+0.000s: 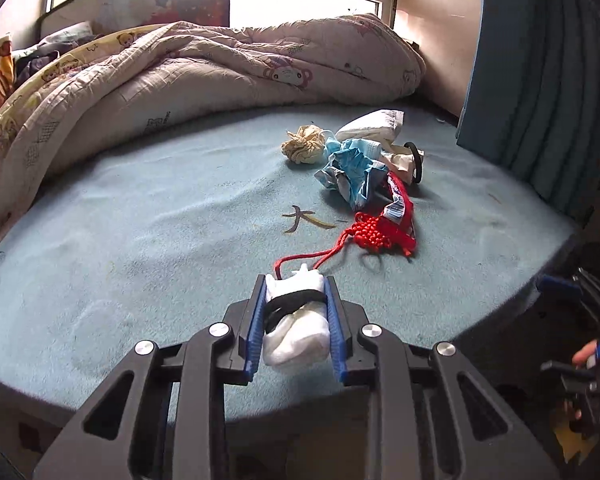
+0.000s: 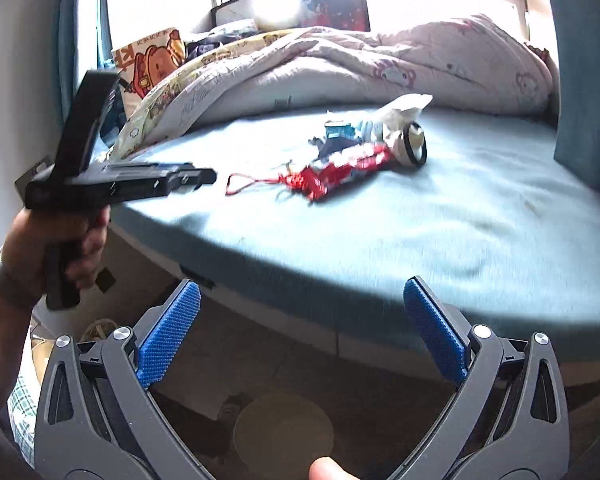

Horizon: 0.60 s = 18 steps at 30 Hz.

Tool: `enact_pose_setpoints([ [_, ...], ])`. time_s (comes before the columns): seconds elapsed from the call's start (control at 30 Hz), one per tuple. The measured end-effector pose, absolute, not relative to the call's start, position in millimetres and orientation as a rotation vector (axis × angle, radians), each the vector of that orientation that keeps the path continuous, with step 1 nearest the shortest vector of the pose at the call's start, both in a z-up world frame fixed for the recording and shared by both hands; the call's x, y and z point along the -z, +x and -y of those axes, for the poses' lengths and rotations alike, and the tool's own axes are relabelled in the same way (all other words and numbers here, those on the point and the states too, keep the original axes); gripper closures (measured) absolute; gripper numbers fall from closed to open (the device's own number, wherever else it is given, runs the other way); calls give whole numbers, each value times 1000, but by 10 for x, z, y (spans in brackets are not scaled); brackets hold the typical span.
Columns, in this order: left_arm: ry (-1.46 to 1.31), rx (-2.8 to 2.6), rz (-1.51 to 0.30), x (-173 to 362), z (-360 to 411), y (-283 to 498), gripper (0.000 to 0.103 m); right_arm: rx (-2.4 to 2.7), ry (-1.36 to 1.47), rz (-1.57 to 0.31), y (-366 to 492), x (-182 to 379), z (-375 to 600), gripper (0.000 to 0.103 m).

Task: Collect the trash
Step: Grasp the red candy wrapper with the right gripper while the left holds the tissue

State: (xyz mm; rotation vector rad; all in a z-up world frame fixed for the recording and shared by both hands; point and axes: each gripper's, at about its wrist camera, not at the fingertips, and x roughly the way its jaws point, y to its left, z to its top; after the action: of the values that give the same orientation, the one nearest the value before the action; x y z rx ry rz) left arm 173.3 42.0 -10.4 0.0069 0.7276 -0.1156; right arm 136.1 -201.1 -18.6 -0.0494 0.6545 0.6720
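The left gripper (image 1: 294, 300) hangs over the near edge of a bed (image 1: 160, 220) covered in a pale blue sheet, its blue fingers (image 1: 253, 332) clamped on a white wad of tissue (image 1: 296, 340) wrapped with a black band. Farther onto the bed from that wad lies the remaining trash: a red knotted cord ornament (image 1: 364, 232), a red snack wrapper (image 1: 400, 206) touching it, crumpled blue-and-white packaging (image 1: 352, 168), a yellowish paper ball (image 1: 304, 146), a white packet (image 1: 370, 126) and a black ring (image 1: 418, 160), all bunched together. A rumpled cartoon-print quilt (image 1: 180, 76) is heaped along the far side of the bed, under a bright window.

The right gripper (image 2: 302, 328) is held off the bed's near edge, over the floor, its blue fingers (image 2: 168, 332) spread wide with nothing between them. In its blurred view the person's left hand (image 2: 72, 248) grips the other tool's handle.
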Motion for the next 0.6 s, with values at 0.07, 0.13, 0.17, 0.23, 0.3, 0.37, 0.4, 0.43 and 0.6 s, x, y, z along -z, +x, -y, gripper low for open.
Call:
enact_pose_setpoints([
  [0.07, -16, 118, -719, 106, -498, 1644, 77, -649, -72, -645, 1588, 92, 1871, 5],
  [0.13, -31, 115, -714, 114, -568, 1605, 77, -623, -77, -668, 1870, 50, 1721, 5],
  [0.17, -38, 112, -713, 116, -603, 1600, 77, -601, -78, -683, 2018, 42, 1655, 7],
  [0.23, -50, 109, -710, 101, -654, 1627, 77, -579, -51, -717, 2301, 30, 1557, 10],
  [0.3, -53, 107, -704, 66, -694, 1690, 77, -561, -15, -756, 2516, 50, 1509, 13],
  [0.37, -57, 113, -704, 43, -713, 1772, 77, -526, 21, -805, 2716, 112, 1474, 19],
  [0.4, -57, 116, -705, 37, -717, 1831, 77, -516, 31, -820, 2772, 142, 1457, 21],
  [0.43, -56, 116, -709, 40, -708, 1886, 77, -511, 35, -831, 2821, 168, 1432, 23],
  [0.6, -56, 127, -736, 83, -630, 2226, 77, -488, -33, -852, 2896, 288, 1295, 45],
])
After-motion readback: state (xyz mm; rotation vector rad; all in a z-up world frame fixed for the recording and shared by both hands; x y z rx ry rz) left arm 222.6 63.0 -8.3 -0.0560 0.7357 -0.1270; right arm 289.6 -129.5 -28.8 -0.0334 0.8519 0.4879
